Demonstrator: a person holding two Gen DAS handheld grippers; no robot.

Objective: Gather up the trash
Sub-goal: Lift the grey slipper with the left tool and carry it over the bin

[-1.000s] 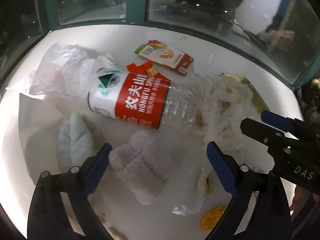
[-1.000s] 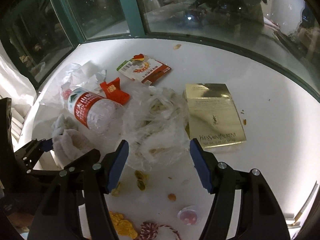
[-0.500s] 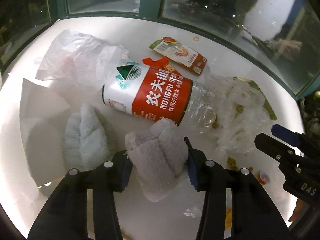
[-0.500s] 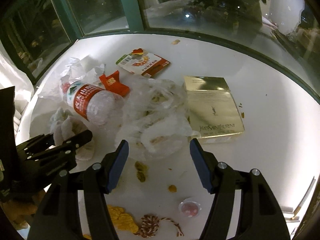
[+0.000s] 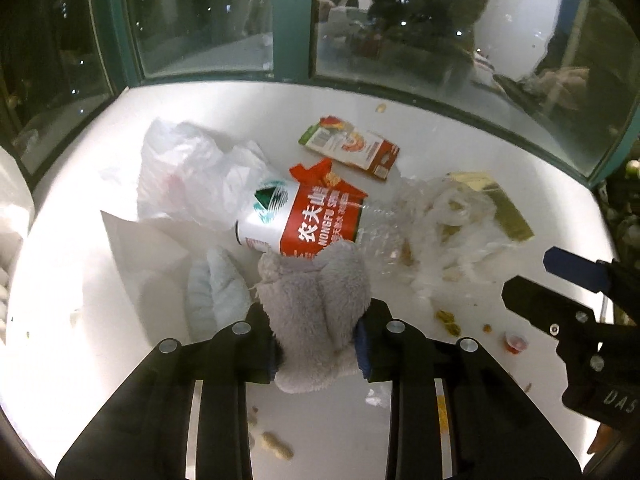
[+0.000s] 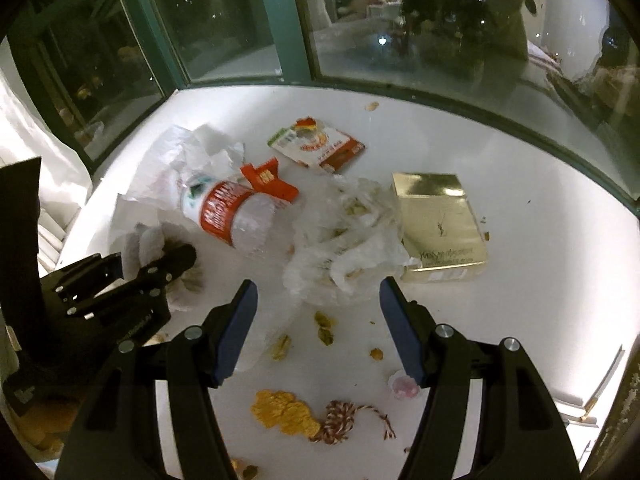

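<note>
grey fluffy cloth (image 5: pixel 316 304), red-and-white labelled bottle (image 5: pixel 304 220), gold box (image 6: pixel 438 226), red-and-white twisted string (image 6: pixel 348 420).

You can read "NONGFU" beneath large white Chinese characters on the plastic bottle's red label (image 5: pixel 320 220); the gold box (image 6: pixel 440 224) shows the YSL monogram. Your right gripper (image 5: pixel 576 280) body bears "DAS".

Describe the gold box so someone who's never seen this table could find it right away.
On the white table by the window, look right of the crumpled clear bag. The gold box lies flat against it, the only shiny, mirror-like item among the litter.
</note>
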